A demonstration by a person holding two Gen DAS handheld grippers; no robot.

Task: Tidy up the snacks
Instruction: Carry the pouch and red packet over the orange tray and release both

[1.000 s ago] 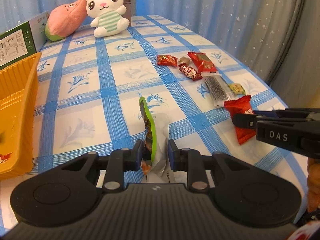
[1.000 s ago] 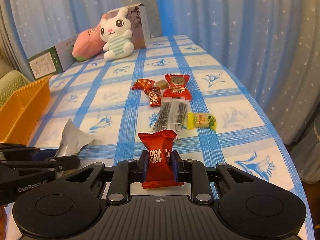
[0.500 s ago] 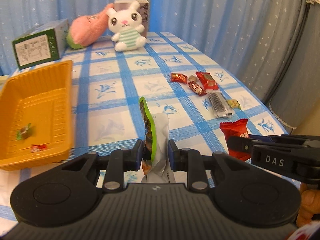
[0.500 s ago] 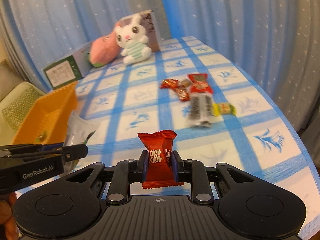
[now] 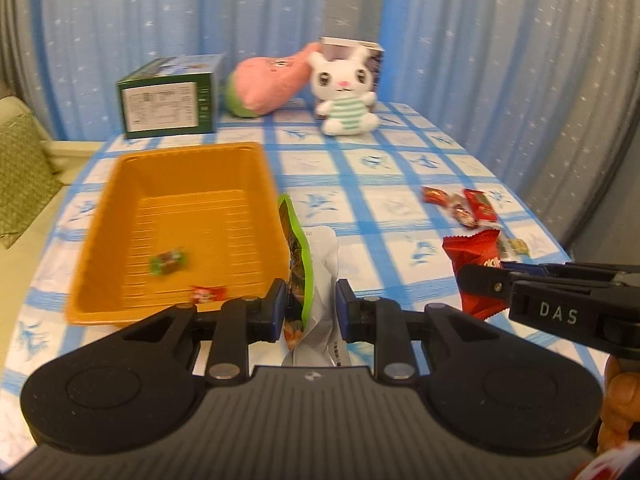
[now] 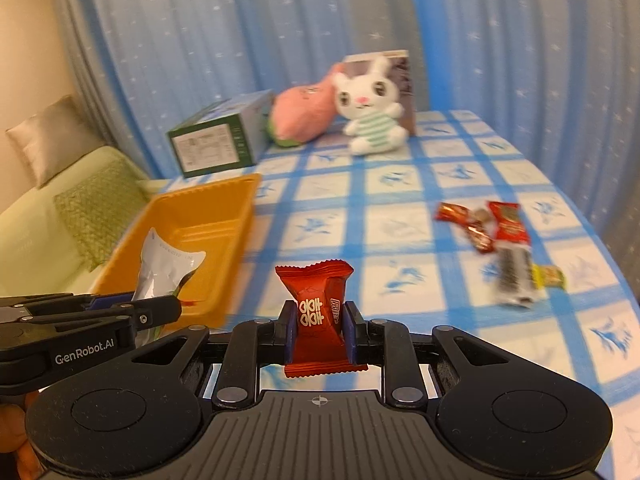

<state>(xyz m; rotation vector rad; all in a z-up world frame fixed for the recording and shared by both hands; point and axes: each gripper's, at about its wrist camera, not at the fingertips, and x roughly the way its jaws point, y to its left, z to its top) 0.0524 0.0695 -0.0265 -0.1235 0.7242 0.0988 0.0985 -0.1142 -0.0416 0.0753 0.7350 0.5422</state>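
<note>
Left wrist view shows the left claw (image 5: 310, 306) pinching a green and silver pouch (image 5: 310, 276) just beside the orange tray (image 5: 96, 264). The right claw (image 6: 319, 330) holds a red packet (image 6: 318, 312) above the bench (image 6: 400, 240). I think the floppy pouch may catch the tray rim and fall outside.

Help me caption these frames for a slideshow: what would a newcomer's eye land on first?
Probably the red snack packet pinched upright in the right gripper, dead centre of its view. Next, the green-edged silver pouch clamped in the left gripper beside the orange tray, which holds two small candies. At the table's far end, a white bunny plush sits before blue starry curtains.
</note>
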